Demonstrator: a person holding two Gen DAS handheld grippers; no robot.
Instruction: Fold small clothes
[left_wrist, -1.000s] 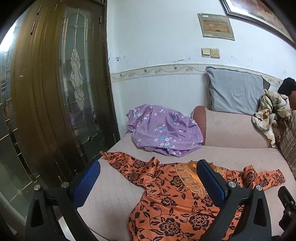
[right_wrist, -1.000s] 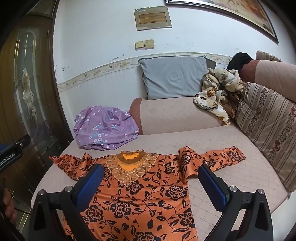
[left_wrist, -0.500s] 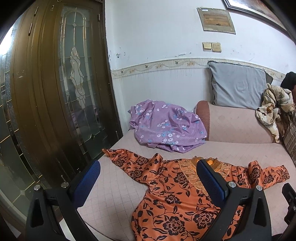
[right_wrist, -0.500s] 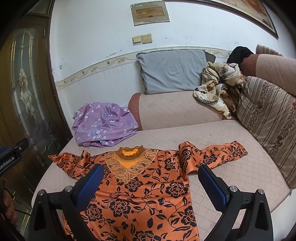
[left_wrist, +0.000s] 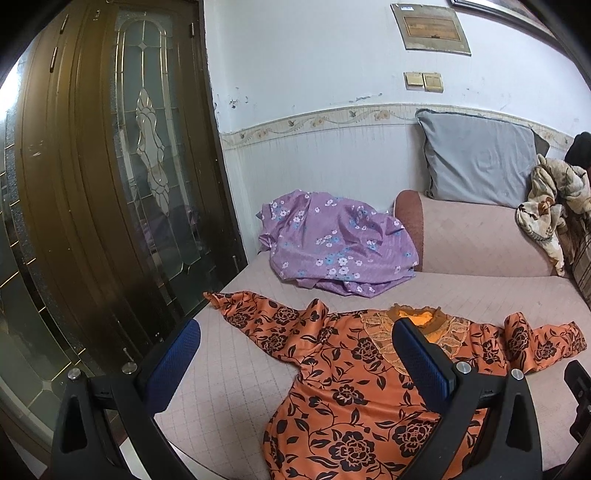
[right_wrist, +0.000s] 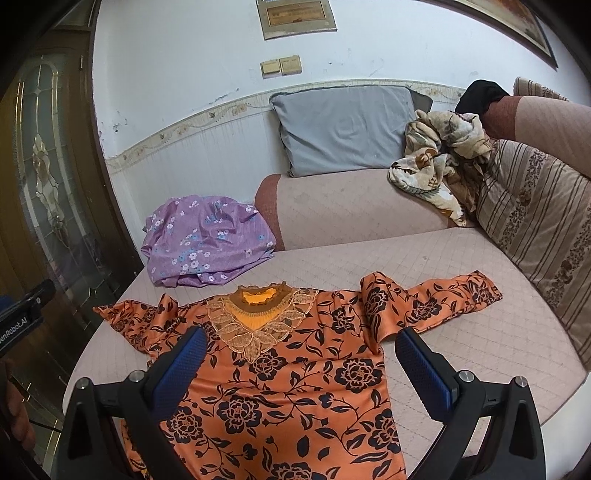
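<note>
An orange blouse (right_wrist: 295, 373) with black flowers and a lace collar lies spread flat on the pink quilted sofa seat (right_wrist: 461, 258), both sleeves stretched sideways. In the left wrist view the same blouse (left_wrist: 354, 398) fills the lower right. My right gripper (right_wrist: 297, 354) hovers open above its chest, nothing between the blue pads. My left gripper (left_wrist: 295, 343) stands open over the blouse's left sleeve and the seat (left_wrist: 229, 369), holding nothing. A crumpled purple flowered garment (right_wrist: 207, 243) lies behind the blouse, by the armrest.
A wooden door with leaded glass (left_wrist: 110, 184) stands close on the left of the seat. A grey pillow (right_wrist: 343, 125) leans on the wall, a beige patterned cloth (right_wrist: 439, 162) is heaped at the right, and a striped cushion (right_wrist: 535, 221) bounds the right side.
Both grippers have drawn back and tilted slightly, so the blouse sits a little lower and farther in each view. The jaws stay open and the clothes have not moved.
</note>
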